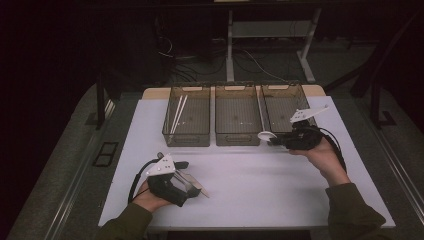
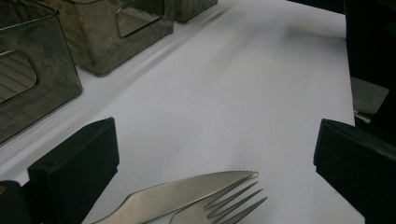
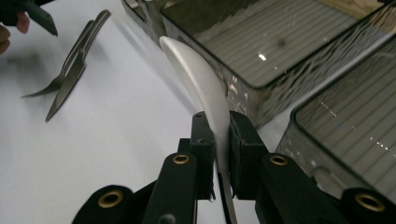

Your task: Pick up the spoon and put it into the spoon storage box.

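My right gripper (image 3: 219, 140) clamps a white spoon (image 3: 201, 84), held above the table (image 1: 260, 185) just in front of the middle bin (image 1: 237, 116). My left gripper (image 1: 186, 176) rests at 7 o'clock, jaws released, straddling a knife (image 2: 187, 191) and fork (image 2: 224, 205) lying touching on the table.

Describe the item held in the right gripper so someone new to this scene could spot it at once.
On the white table, find the row of three smoky bins; the middle bin and right bin meet near the right gripper. Clamped in its jaws is a white spoon, glossy and rounded, unlike the metal knife and fork lying flat near the left gripper.
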A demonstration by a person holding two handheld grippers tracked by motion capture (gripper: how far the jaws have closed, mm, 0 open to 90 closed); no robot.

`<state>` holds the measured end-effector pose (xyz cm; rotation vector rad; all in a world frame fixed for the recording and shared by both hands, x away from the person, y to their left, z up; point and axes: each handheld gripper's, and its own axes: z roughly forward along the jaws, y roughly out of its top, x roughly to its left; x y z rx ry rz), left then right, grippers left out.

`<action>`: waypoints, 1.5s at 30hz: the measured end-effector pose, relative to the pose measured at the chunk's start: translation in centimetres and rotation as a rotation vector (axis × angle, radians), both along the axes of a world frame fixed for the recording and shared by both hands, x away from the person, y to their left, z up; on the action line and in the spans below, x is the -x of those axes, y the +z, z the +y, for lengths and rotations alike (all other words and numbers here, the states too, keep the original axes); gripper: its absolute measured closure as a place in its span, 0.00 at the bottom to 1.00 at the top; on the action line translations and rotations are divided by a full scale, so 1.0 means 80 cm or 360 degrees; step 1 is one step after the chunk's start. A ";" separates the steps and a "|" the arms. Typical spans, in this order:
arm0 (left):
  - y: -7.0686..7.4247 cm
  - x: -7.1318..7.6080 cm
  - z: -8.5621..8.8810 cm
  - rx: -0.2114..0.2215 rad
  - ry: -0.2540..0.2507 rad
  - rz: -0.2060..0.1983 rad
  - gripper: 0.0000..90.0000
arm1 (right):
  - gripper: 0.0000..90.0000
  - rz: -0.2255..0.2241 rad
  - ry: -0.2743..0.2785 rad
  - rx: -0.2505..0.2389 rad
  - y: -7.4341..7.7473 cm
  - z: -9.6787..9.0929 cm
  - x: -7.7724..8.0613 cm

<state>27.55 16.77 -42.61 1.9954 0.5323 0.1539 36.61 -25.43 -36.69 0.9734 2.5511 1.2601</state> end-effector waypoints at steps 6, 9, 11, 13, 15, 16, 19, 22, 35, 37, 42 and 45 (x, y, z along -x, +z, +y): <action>0.000 0.000 0.000 -0.0002 -0.0006 -0.0001 0.00 | 0.90 -0.0011 -0.0011 0.0003 0.009 0.010 -0.017; 0.000 0.000 0.000 0.0000 -0.0005 0.0000 0.00 | 0.90 -0.0018 -0.0011 0.0008 0.013 0.013 -0.023; 0.000 0.000 0.000 0.0003 -0.0004 0.0003 0.00 | 0.90 -0.0020 -0.0014 0.0006 0.017 0.020 -0.031; 0.000 0.000 0.000 0.0002 -0.0006 0.0001 0.00 | 0.90 -0.0029 -0.0011 0.0009 0.020 0.026 -0.036; 0.000 0.000 0.000 0.0002 -0.0007 0.0001 0.00 | 0.90 -0.0039 -0.0007 0.0018 0.024 0.032 -0.043; 0.000 0.000 0.000 0.0001 -0.0005 0.0000 0.00 | 0.90 -0.0045 -0.0005 0.0023 0.025 0.035 -0.046; 0.001 0.001 0.000 0.0003 -0.0008 -0.0001 0.00 | 0.90 -0.0045 0.0004 0.0018 0.030 0.046 -0.056; 0.001 0.001 0.000 0.0008 -0.0008 0.0002 0.00 | 0.90 -0.0057 0.0010 0.0023 0.033 0.058 -0.066; 0.001 0.001 0.000 0.0014 -0.0017 -0.0004 0.00 | 0.90 -0.0001 0.0008 0.0049 0.019 0.109 -0.103; 0.001 0.002 -0.001 0.0023 -0.0014 0.0001 0.00 | 0.90 0.0018 -0.0001 0.0064 0.013 0.115 -0.108; 0.001 0.002 -0.001 0.0015 -0.0019 -0.0004 0.00 | 0.90 0.0076 -0.0016 0.0153 -0.009 0.132 -0.116; 0.001 0.002 -0.001 0.0015 -0.0022 -0.0005 0.00 | 0.90 0.0114 -0.0023 0.0191 -0.019 0.137 -0.119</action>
